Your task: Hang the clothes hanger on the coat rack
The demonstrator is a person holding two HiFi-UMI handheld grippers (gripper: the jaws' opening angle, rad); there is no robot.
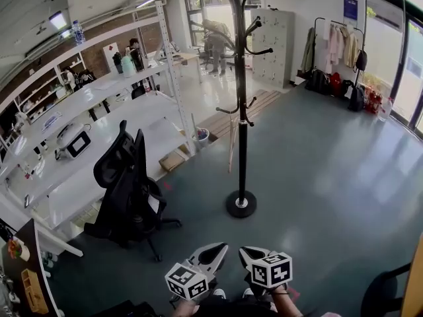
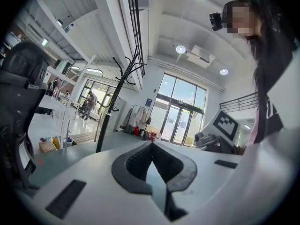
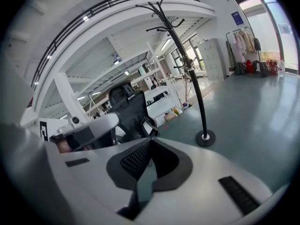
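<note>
Open workshop: grey floor [image 1: 317, 177], white counters [image 1: 99, 94] at left, black office chair [image 1: 125, 183]. The coat rack [image 1: 242, 111] stands upright mid-floor, well apart from both grippers. Left gripper [image 1: 220, 247] and right gripper [image 1: 244, 251] sit low, side by side, both aimed roughly rackward. Each has its jaws clenched on nothing. No clothes hanger shows in any view, and none can be made out on the hooks. Probably empty hands being carried.

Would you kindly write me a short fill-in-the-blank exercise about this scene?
1. The coat rack is ___ in colour.
2. In the head view, the chair stands to the rack's ___.
3. The left tongs and right tongs are shut and hold ___.
Missing: black; left; nothing.
</note>
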